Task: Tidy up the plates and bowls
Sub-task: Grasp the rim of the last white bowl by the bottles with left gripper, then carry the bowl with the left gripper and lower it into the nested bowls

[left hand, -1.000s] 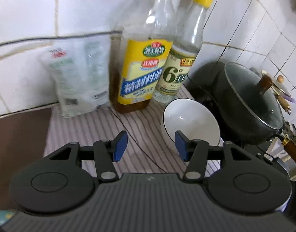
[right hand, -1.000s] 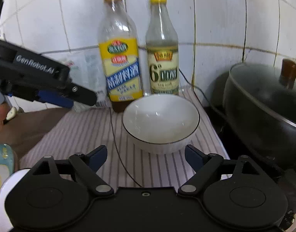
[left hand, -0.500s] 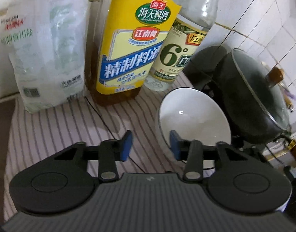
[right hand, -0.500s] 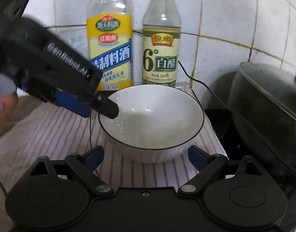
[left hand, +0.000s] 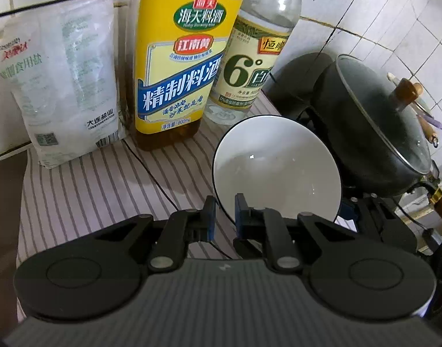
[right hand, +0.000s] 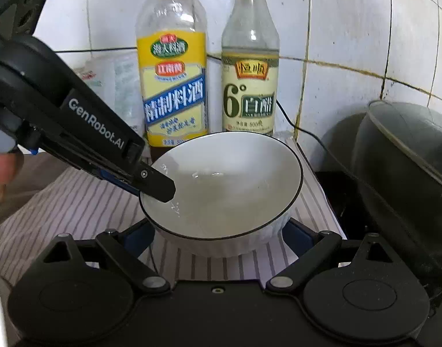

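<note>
A white bowl (left hand: 278, 167) with a thin dark rim stands on the striped cloth (left hand: 85, 190) in front of two bottles. My left gripper (left hand: 222, 214) is shut on the bowl's near-left rim, one pad inside and one outside. From the right wrist view that left gripper (right hand: 157, 188) comes in from the left, its tip dipping into the bowl (right hand: 229, 185). My right gripper (right hand: 218, 238) stands open and low, its two blue pads on either side of the bowl's lower wall.
Against the tiled wall stand a yellow-labelled cooking wine bottle (left hand: 180, 72), a vinegar bottle (left hand: 250, 69) and a salt bag (left hand: 62, 86). A dark pot with a glass lid (left hand: 374, 133) sits close on the right. A thin black cable (left hand: 151, 170) crosses the cloth.
The left gripper has moved forward and down to the bowl and its jaws have closed onto the rim. The right gripper has come closer, so the bowl now sits between its fingers.
</note>
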{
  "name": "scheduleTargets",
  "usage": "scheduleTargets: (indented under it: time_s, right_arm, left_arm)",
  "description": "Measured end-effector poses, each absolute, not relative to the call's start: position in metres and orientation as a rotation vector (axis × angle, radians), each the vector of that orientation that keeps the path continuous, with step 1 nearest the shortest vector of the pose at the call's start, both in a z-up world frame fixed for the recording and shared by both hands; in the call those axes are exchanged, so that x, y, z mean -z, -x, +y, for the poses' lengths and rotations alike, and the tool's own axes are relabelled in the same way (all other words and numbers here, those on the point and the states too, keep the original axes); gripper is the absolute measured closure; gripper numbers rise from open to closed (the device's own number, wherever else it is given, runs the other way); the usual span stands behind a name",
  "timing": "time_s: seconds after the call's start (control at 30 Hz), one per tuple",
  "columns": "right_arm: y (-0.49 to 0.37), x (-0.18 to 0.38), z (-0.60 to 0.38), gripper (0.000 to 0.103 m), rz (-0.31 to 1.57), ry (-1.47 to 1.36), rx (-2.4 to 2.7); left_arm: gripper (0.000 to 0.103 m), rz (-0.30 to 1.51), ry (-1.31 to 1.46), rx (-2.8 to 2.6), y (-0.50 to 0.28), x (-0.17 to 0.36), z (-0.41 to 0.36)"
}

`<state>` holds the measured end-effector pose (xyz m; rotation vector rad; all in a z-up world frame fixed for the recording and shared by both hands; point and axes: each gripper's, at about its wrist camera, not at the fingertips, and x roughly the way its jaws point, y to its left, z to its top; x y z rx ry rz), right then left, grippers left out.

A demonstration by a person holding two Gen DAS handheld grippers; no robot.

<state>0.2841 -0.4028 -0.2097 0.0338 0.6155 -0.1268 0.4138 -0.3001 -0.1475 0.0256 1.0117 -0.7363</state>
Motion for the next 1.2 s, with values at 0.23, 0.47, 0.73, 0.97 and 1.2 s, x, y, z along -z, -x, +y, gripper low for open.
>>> scheduleTargets:
  time_s: [0.23,0.47,0.73,0.97,1.2]
  right_arm:
    - [-0.266,0.189,-0.395,0.006,0.589,-0.045,0.121]
    - [-0.237,0.161,-0.378,0.006,0.552,-0.046,0.115]
    - [-0.2,0.127,-0.352,0.006,0.491,-0.046,0.085]
    - [-0.169,0.104,-0.33,0.006,0.463,-0.039,0.058]
    - [-0.146,0.094,-0.314,0.006,0.487,-0.03,0.023]
  left_arm:
    - [0.091,0.965,-0.07,0.733,-0.392,0.122,-0.293]
    - [0.091,0.911,-0.108,0.716,-0.356,0.094,-0.275]
    - [0.091,0.865,-0.137,0.677,-0.313,0.06,-0.248]
    - [0.091,0.842,-0.15,0.653,-0.277,0.036,-0.224]
    - [0.091,0.859,-0.152,0.626,-0.25,0.03,-0.204]
